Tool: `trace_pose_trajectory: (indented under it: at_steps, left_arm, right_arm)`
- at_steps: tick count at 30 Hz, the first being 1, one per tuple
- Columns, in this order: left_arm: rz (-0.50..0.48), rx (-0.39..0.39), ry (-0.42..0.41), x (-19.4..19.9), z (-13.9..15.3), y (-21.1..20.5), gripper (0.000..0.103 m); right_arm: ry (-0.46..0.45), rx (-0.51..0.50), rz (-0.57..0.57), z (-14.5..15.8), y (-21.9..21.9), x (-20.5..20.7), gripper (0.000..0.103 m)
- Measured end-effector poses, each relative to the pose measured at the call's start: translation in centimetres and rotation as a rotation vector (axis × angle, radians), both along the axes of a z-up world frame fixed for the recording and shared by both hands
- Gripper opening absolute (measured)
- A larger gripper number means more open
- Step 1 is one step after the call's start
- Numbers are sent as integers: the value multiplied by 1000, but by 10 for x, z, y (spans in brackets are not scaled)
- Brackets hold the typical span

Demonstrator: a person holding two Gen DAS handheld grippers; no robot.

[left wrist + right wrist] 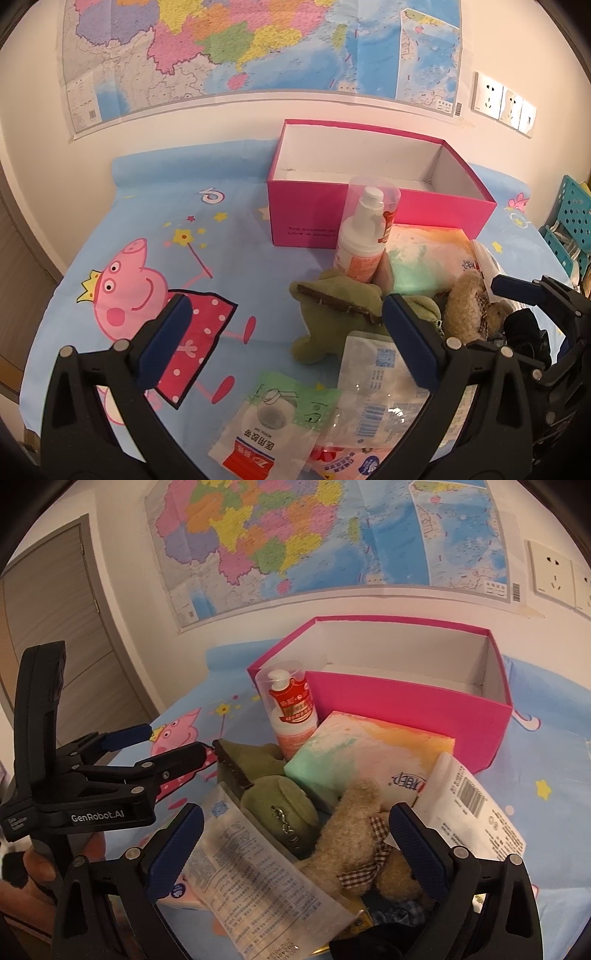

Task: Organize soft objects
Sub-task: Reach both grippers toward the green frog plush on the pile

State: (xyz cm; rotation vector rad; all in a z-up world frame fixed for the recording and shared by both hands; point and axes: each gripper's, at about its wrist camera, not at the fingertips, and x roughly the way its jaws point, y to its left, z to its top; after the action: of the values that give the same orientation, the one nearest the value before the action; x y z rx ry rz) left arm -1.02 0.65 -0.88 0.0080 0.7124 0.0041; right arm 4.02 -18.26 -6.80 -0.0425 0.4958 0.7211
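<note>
Two plush toys, a green one [273, 786] and a tan bear [354, 834], lie on the cartoon bedsheet [110, 206] among several packets, before one upright lotion bottle [291, 709] and one empty pink box [406, 705]. Right tongs [295, 845] gape around the bear; left tongs [284, 339] gape beside the green toy.

Black gripper [291, 843] frames, blue textured finger pads [176, 847], silver screws, white "GenRobot.AI" lettering.
</note>
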Motion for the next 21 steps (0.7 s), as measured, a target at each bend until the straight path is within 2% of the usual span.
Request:
trace_pose_trajectory:
  at_steps: [7,12,13,15,18,21]
  left_arm:
    - [-7,6,7,4,-2,5,103]
    - [-27,36,4,10,-1,10,103]
    - [-33,39,4,12,-1,12,103]
    - [-49,41,9,17,-2,14,103]
    - [-77,54,23,26,-6,14,100]
    - [-137,30,54,32,-10,14,95]
  right_arm:
    - [39,-6,44,-4,7,4,91]
    - [62,-7,90,-4,15,5,89]
    - [65,-6,97,-4,16,6,86]
    - [104,-11,116,-6,19,11,71]
    - [160,-22,102,-11,21,19,57]
    - [192,1,90,-13,17,21,53]
